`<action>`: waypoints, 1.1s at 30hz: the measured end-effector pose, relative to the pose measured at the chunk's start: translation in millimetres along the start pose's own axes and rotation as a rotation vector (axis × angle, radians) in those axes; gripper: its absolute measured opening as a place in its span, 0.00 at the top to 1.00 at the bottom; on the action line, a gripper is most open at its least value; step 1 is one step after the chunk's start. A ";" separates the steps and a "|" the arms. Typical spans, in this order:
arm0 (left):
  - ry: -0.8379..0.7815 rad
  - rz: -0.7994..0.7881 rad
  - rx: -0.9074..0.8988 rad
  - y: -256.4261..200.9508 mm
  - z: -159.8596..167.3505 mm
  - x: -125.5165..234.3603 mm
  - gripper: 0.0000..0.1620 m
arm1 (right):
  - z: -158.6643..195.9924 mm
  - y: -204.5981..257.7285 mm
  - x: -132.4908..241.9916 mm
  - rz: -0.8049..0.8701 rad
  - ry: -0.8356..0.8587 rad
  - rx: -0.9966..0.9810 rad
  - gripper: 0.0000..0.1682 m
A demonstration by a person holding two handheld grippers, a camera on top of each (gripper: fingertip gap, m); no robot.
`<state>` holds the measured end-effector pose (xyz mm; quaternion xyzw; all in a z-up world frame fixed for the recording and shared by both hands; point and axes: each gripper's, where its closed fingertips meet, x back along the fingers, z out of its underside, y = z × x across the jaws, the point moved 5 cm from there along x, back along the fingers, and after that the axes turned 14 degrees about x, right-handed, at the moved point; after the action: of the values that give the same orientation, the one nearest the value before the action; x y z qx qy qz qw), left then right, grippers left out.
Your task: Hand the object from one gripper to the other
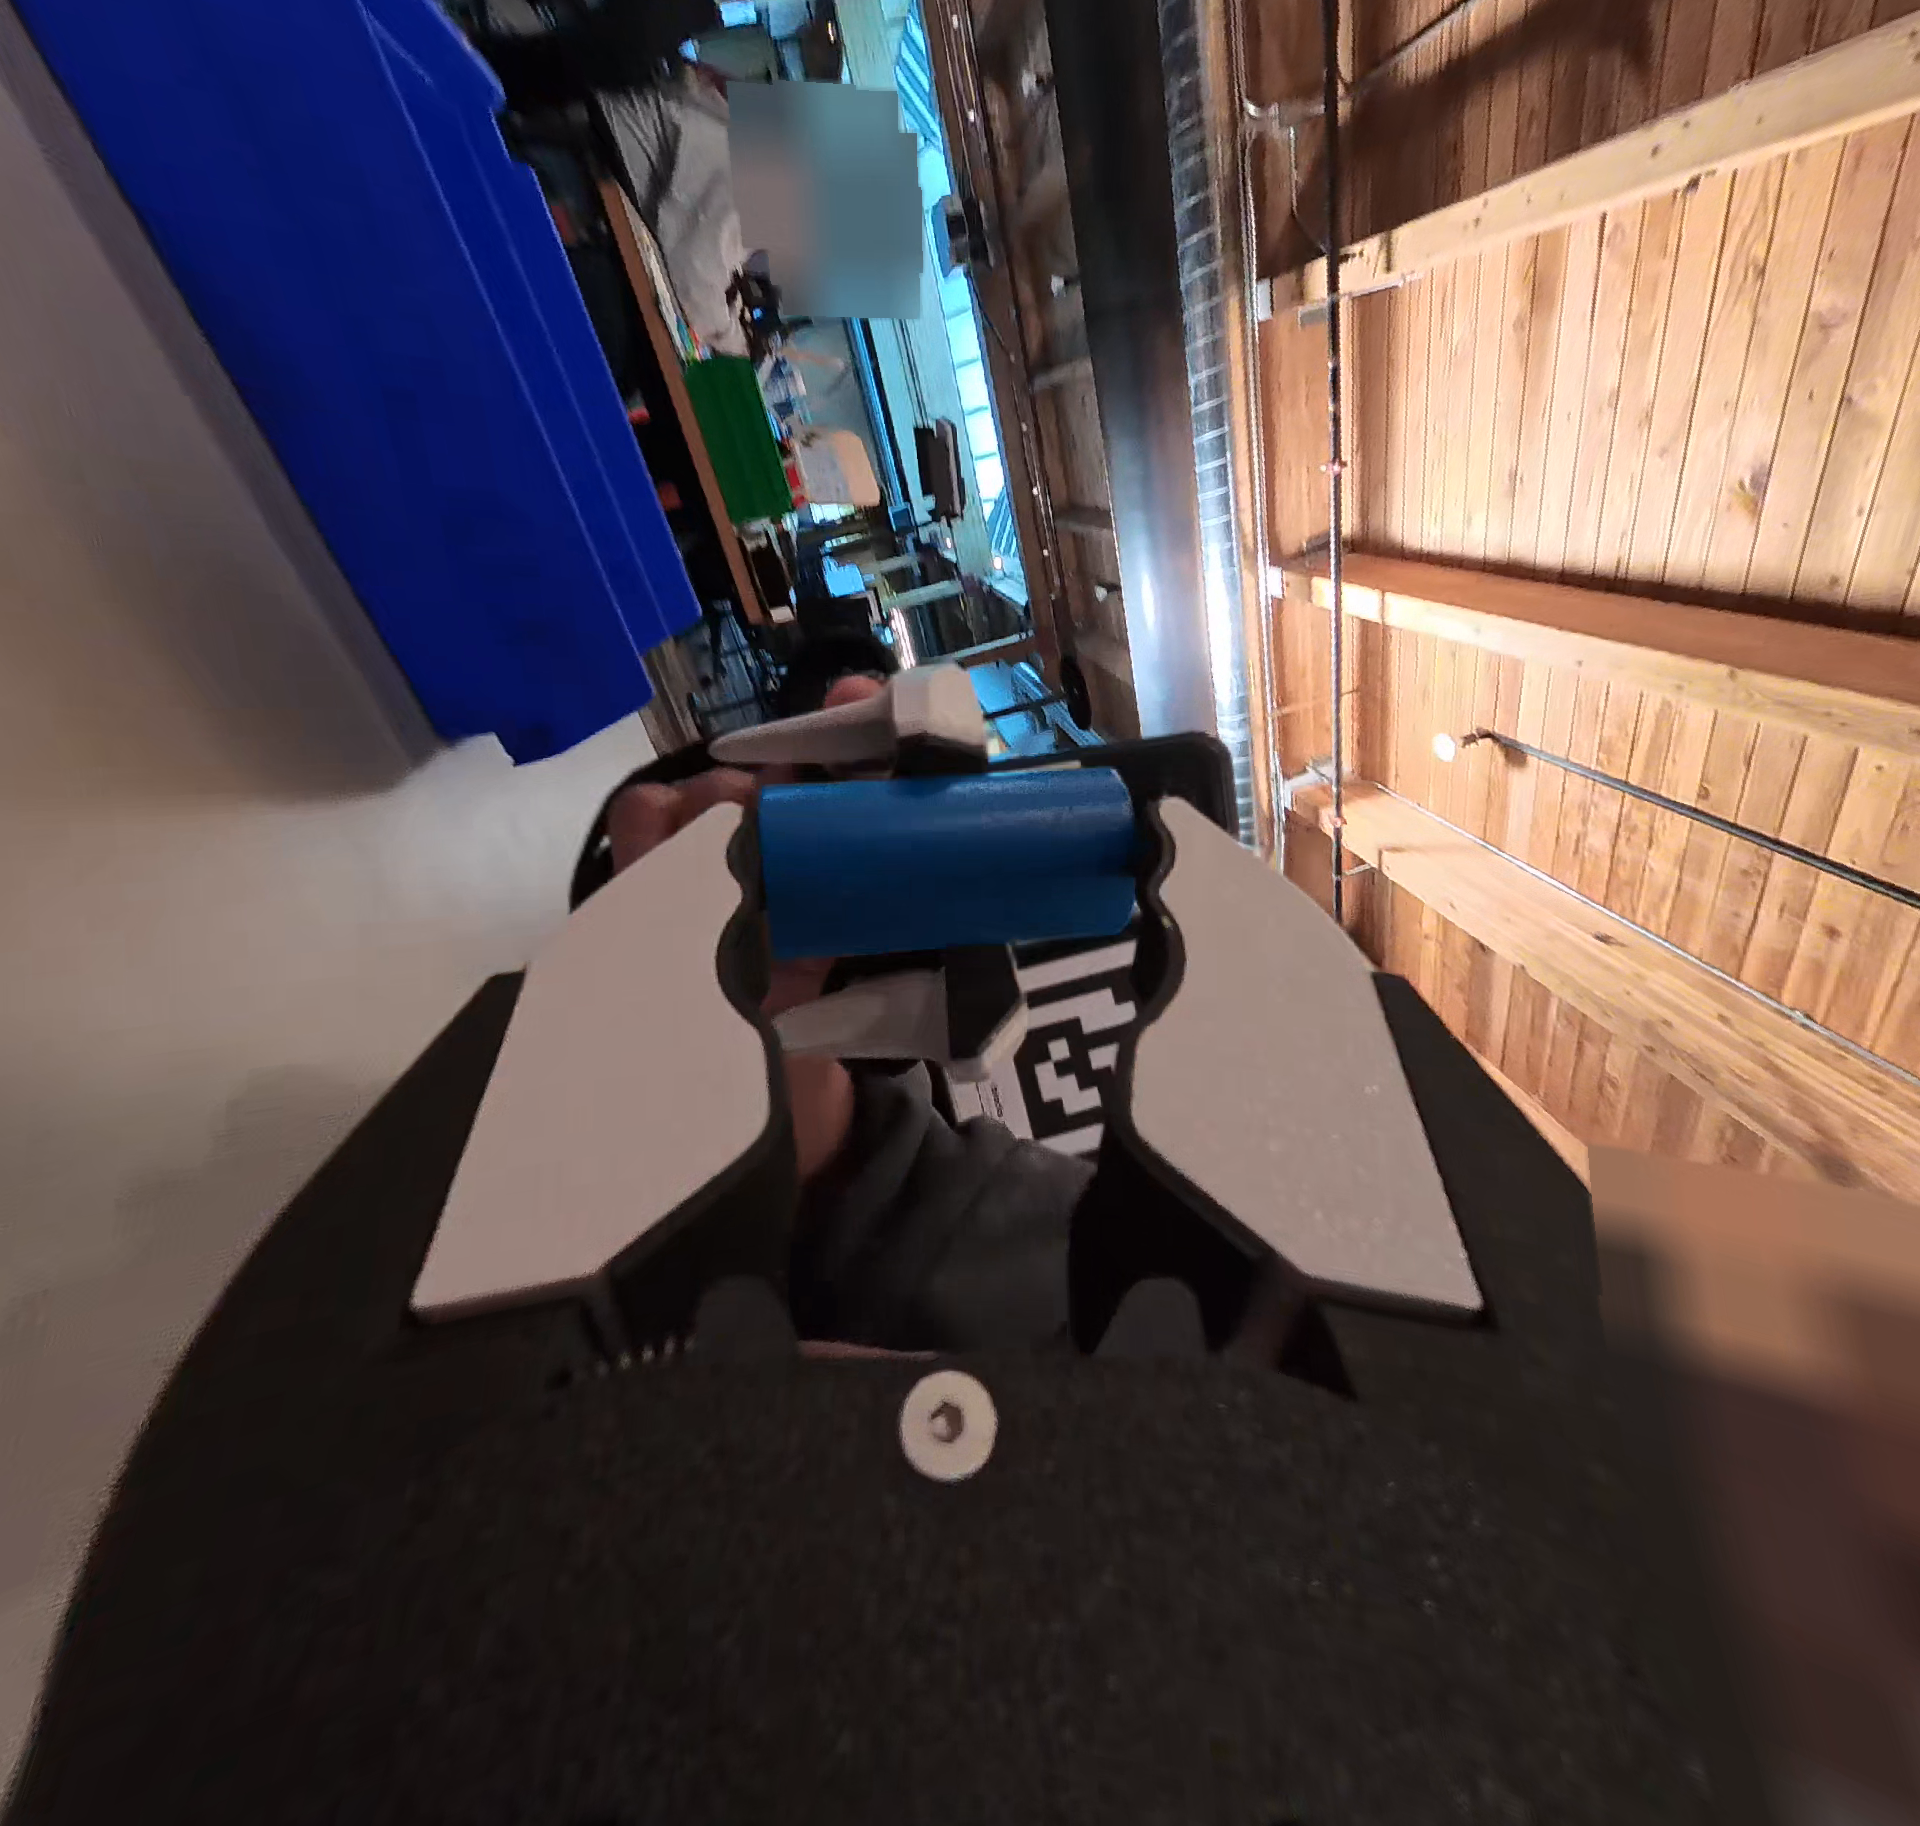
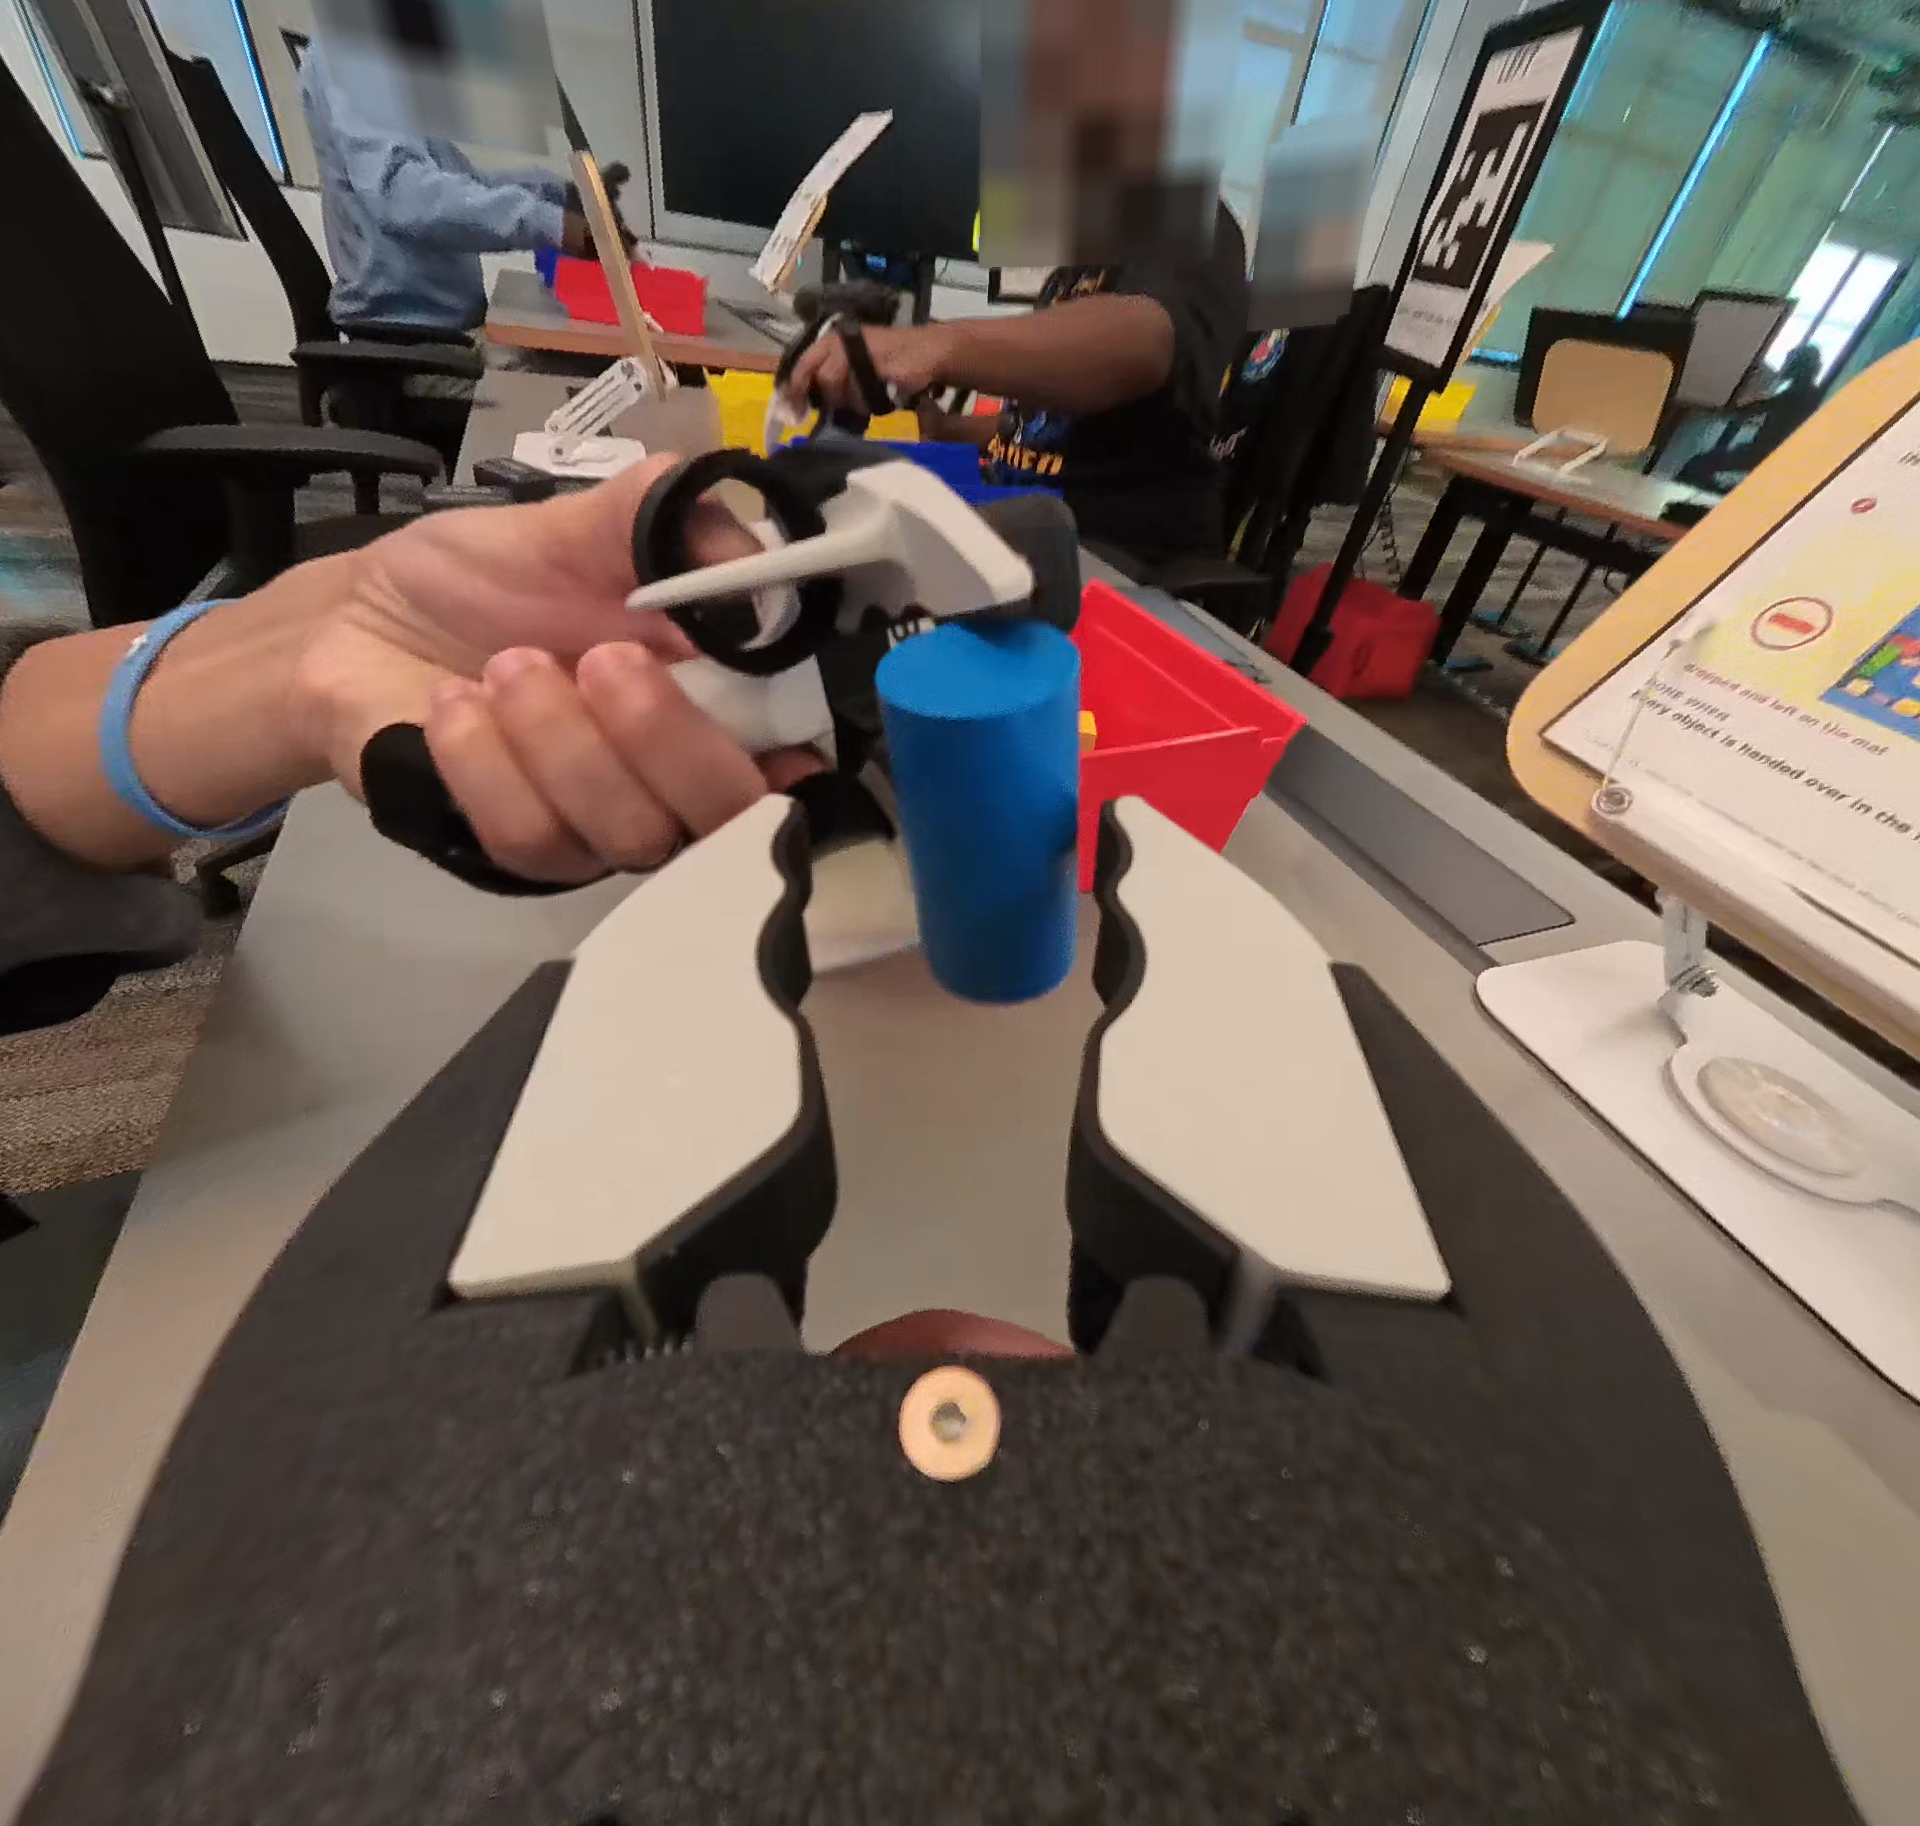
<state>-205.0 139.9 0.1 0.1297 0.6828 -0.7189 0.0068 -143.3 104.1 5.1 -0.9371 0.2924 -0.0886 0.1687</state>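
my left claw (image 1: 948, 867) is clamped on the blue cylinder (image 1: 940, 864), gripping its 2 flat ends; my right claw (image 2: 951, 877) is spread wide, the cylinder (image 2: 982, 810) upright between its fingers, near the 3 o'clock finger (image 2: 1195, 1007), not pinched; a red bin (image 2: 1174, 727) sits on the grey surface (image 2: 343, 966) at 1 o'clock.

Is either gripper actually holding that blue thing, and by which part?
Yes: the left gripper clamps the blue cylinder by its two flat ends. The right gripper is open around its side, not gripping.
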 end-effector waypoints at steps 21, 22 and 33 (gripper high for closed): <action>-0.030 -0.413 -0.435 95.1 115.2 47.1 0.66 | -5.7 -140.5 196.4 0.518 0.278 -0.224 0.80; -0.034 -0.375 -0.431 89.1 115.4 46.2 0.68 | 10.6 -155.3 208.3 0.558 0.374 -0.283 0.80; 0.005 -0.430 -0.436 98.0 114.5 43.6 0.67 | 238.3 -256.6 240.9 0.585 1.192 -0.829 0.80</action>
<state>-249.1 28.0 -100.6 -0.0206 0.8327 -0.5402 -0.1197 248.6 225.9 -105.3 -0.6030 0.5780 -0.4122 -0.3639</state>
